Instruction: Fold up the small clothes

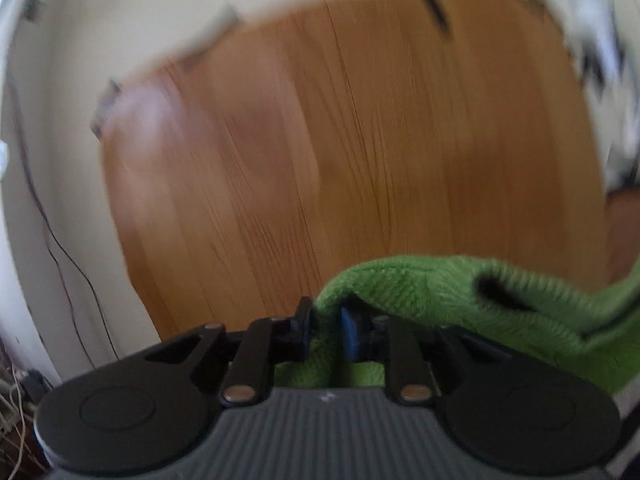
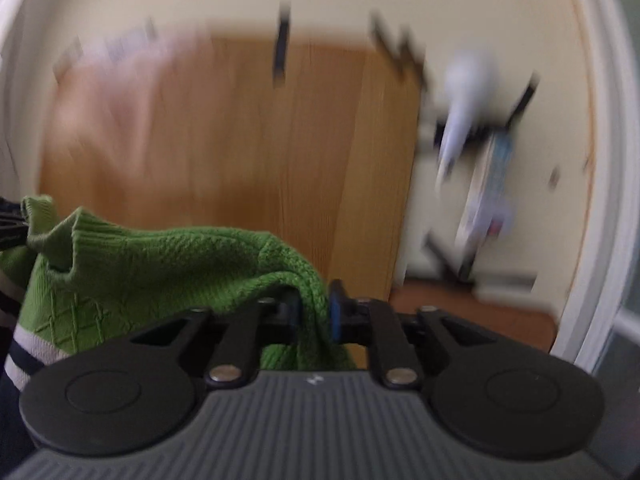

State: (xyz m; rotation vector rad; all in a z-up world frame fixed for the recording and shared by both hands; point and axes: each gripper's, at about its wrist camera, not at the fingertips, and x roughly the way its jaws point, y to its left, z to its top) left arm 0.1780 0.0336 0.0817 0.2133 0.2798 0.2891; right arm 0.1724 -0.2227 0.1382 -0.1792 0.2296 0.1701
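**Item: green knit garment, held at two points above the tabletop**

Holding, left to right: my left gripper is closed on a bunched fold of the green knit garment; the cloth passes between the fingers and trails off to the right. My right gripper is likewise pinched tight on a rolled edge of the same garment, which sags away to the left between the two holds. The garment seems lifted off the wooden tabletop, though I cannot see whether any part rests on it.

Risks, as I judge them:
- Each pinch takes only a thick roll of knit near the fingertips; a sharp pull apart could slide the cloth out.
- The knit is stretchy and slack, so it may go down creased or twisted, spoiling the fold.
- An uneven hold would skew the edges when laid flat.

Not determinable:
- Both views are smeared by motion blur; the dark objects along the far edge of the tabletop cannot be identified.
- The garment's type, full outline and lower hem are cut off.
- A striped dark-and-white cloth at lower left of the right view is partly hidden.
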